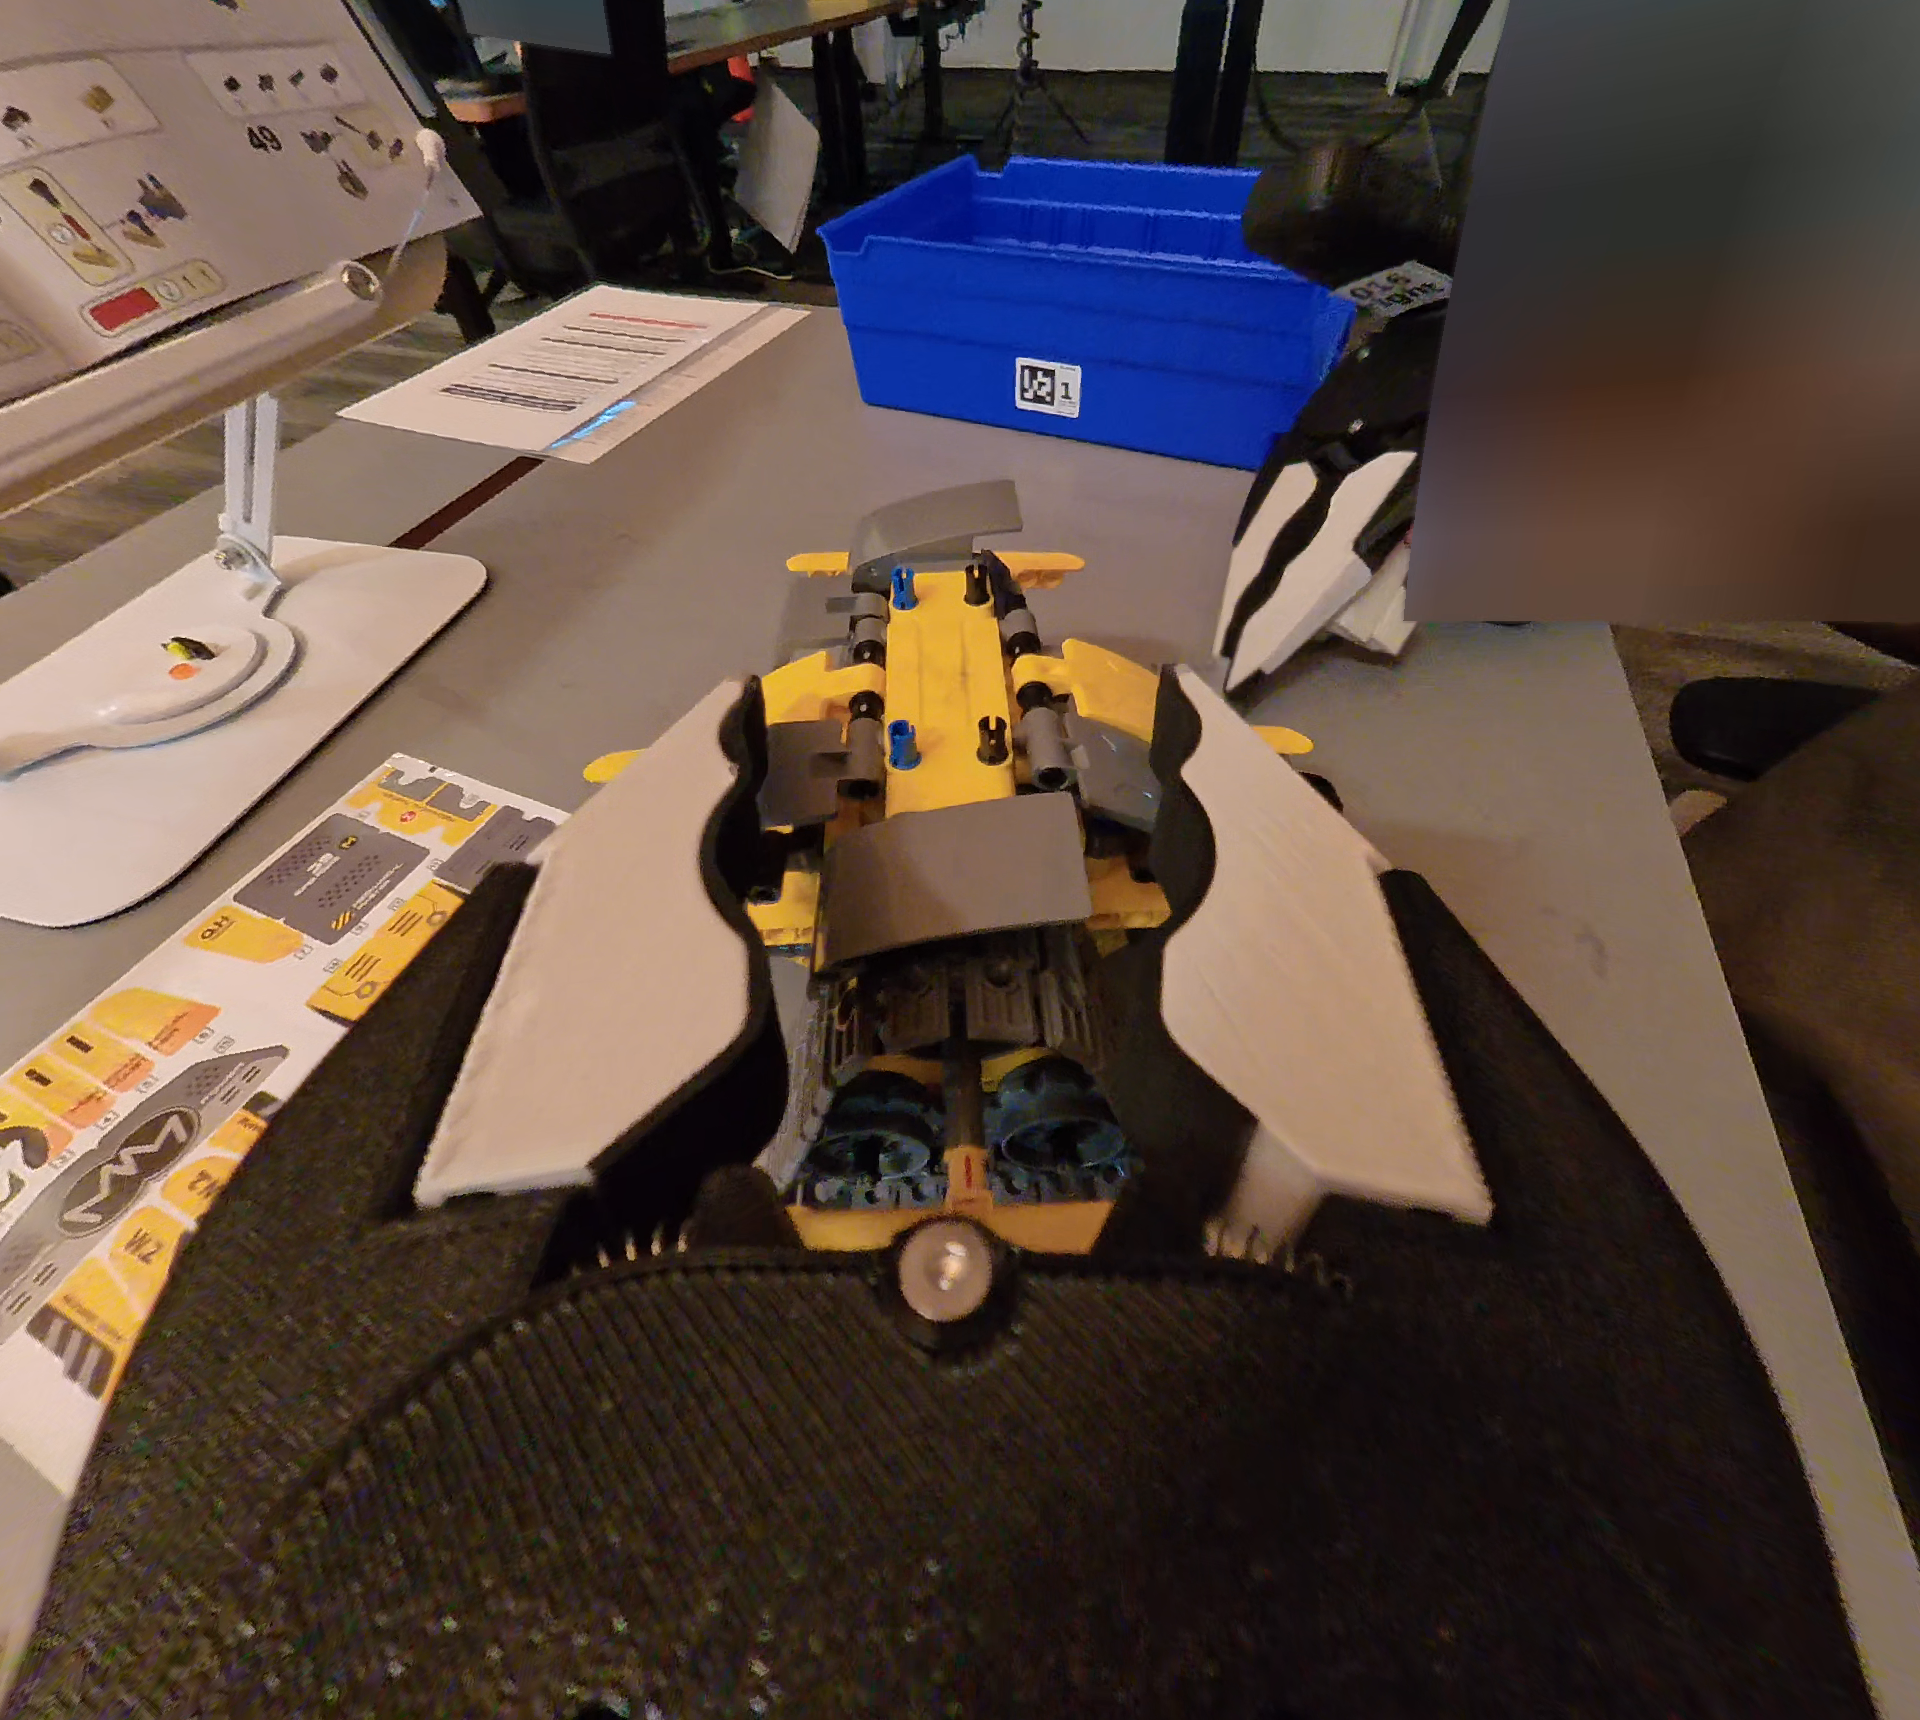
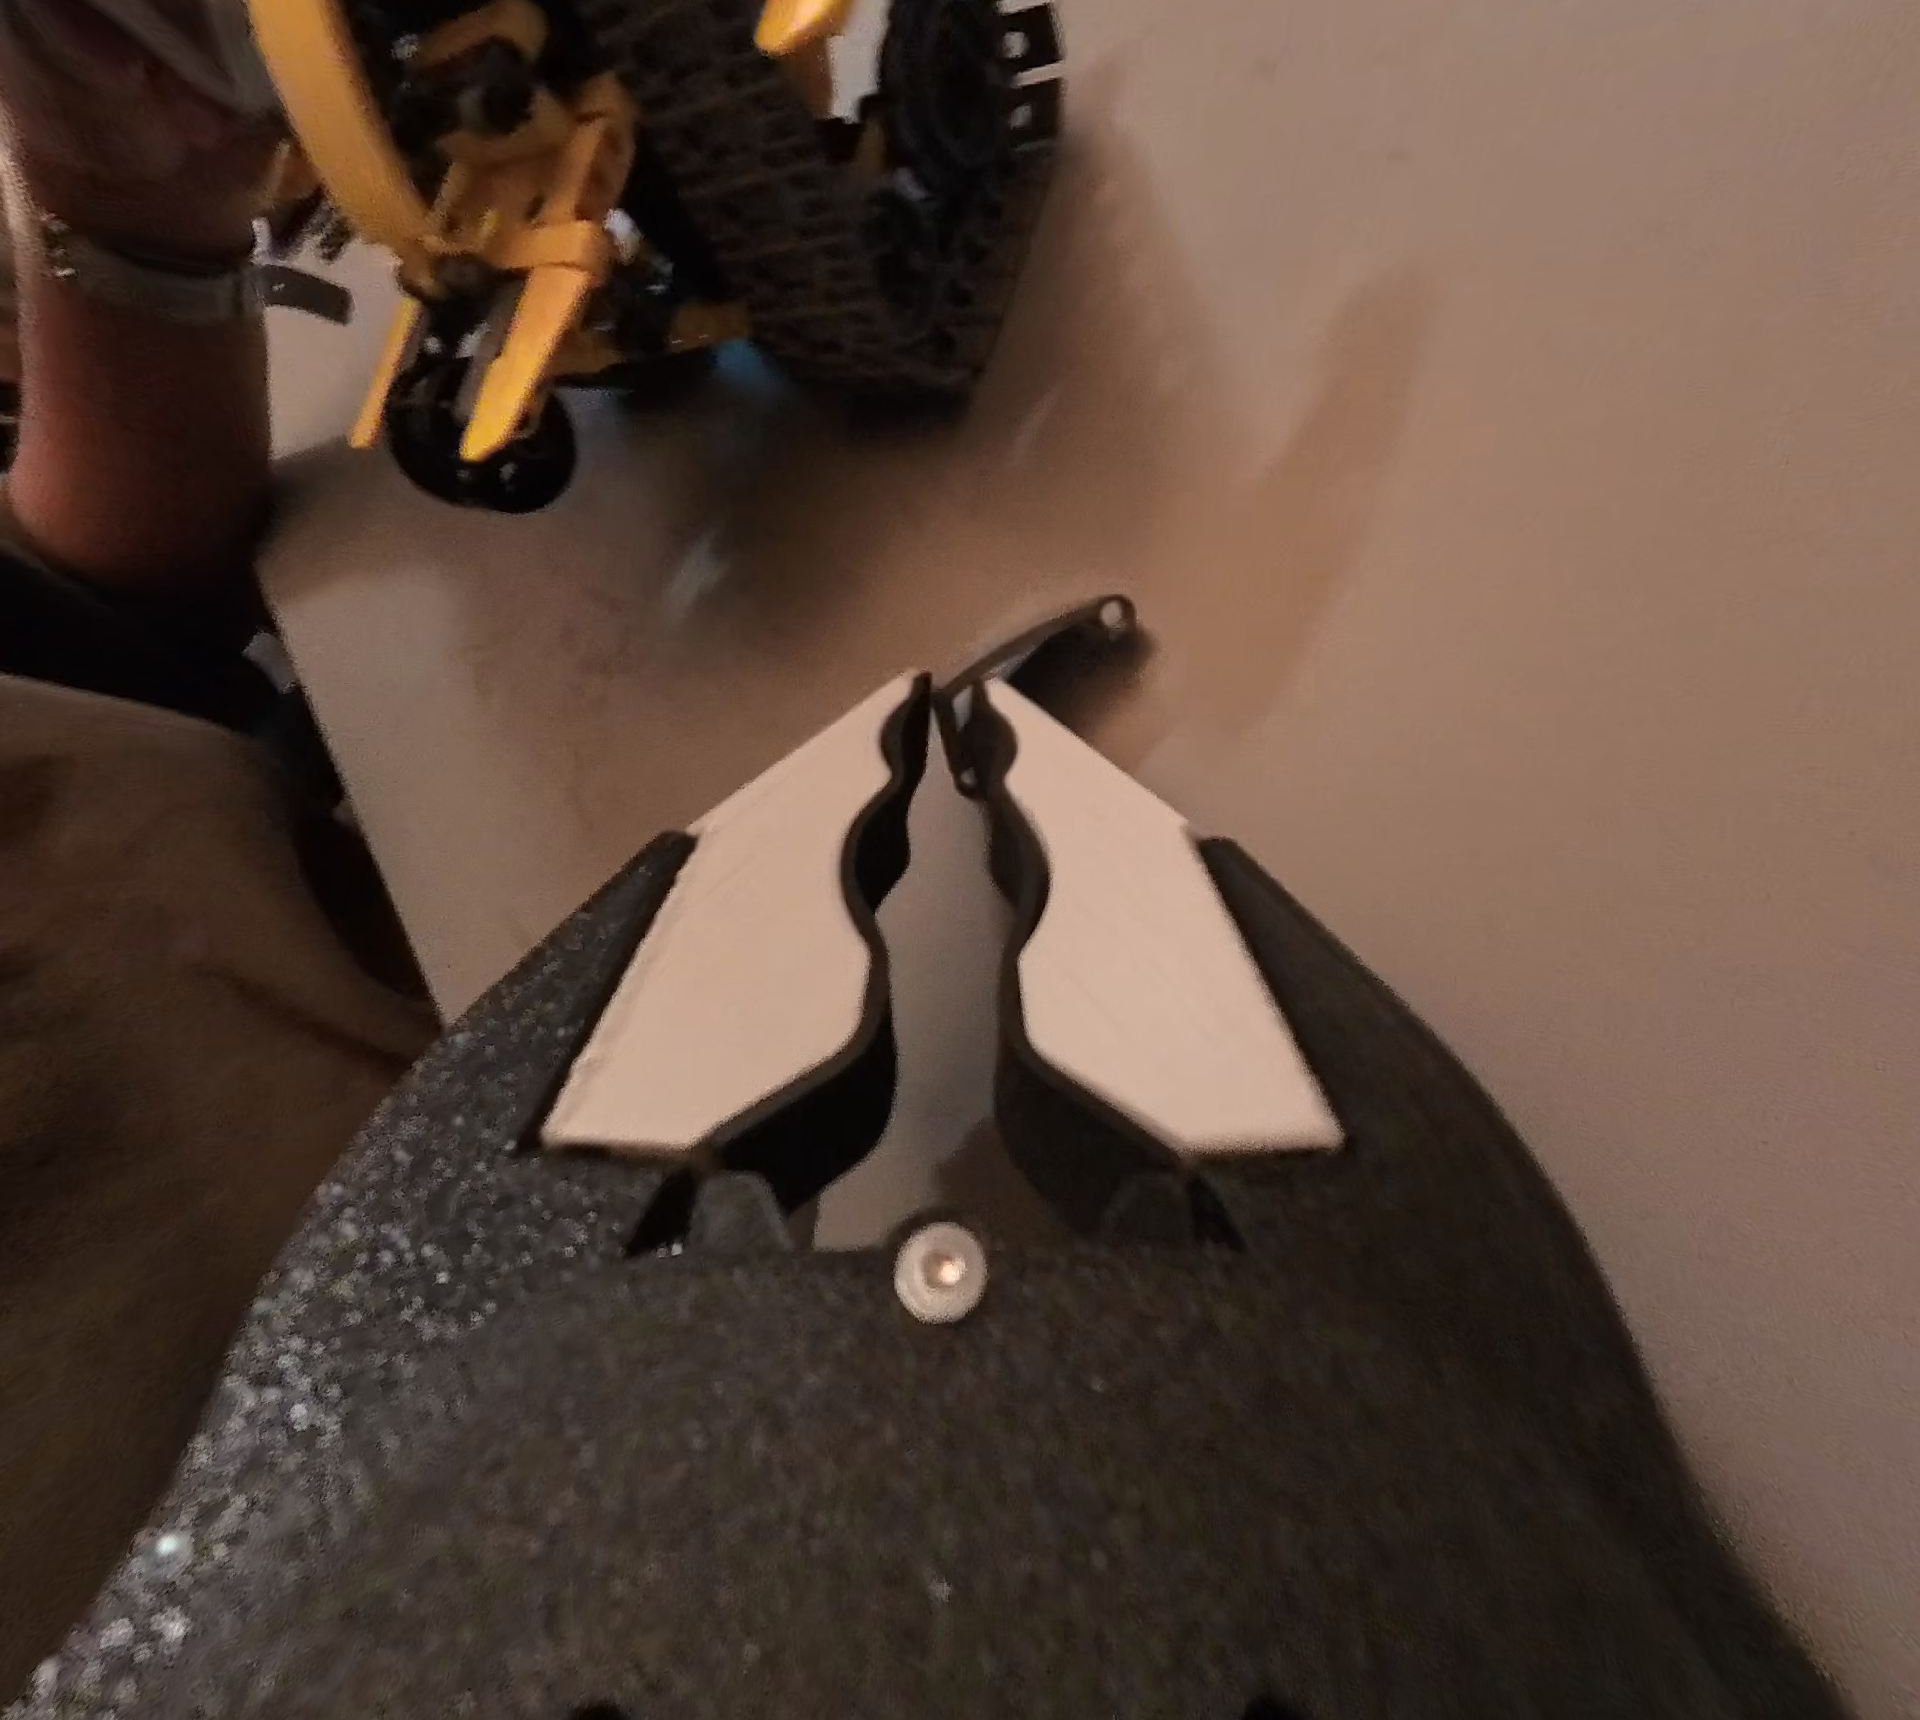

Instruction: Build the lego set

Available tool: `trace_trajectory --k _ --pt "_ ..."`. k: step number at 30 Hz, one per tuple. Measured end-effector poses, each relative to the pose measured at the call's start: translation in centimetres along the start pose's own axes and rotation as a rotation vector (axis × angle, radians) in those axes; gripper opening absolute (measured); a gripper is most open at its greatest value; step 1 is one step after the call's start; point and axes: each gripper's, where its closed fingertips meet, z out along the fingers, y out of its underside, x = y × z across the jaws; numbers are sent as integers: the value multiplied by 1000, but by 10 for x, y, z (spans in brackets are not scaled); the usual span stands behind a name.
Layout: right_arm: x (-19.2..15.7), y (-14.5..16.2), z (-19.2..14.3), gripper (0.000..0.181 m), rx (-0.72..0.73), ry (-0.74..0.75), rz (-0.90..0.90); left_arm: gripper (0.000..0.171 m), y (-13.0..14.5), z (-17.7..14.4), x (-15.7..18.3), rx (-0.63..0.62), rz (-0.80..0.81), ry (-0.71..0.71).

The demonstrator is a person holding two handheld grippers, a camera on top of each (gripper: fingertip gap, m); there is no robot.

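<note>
My left gripper (image 1: 956,735) clamps the yellow model (image 1: 945,735) between its fingers; my right gripper (image 2: 940,699) pinches a thin black piece (image 2: 1049,642) just beside the model, above the table (image 2: 1455,320).

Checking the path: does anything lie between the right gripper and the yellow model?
Nothing visible. Only grey table separates the right gripper, shut on a small black piece, from the yellow model held by the left gripper.
</note>
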Motion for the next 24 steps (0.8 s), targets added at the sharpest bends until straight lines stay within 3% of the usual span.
trace_trajectory --k 2,7,11,14,18,24 --pt "14 1 -6 26 10 78 7 73 2 2 1 -7 -1 -1" --pt "25 -5 -25 30 80 224 -81 73 1 3 0 -7 14 -21" --pt "14 -18 -35 36 202 326 -172 72 -2 1 -2 8 5 -31" --pt "4 -16 -31 42 211 386 -223 72 -2 2 -3 13 -3 -32" --pt "9 -22 -39 47 246 581 -342 72 -1 3 -1 13 -7 -34" --pt "3 -12 -22 44 119 812 -560 71 -13 -1 1 109 -162 49"
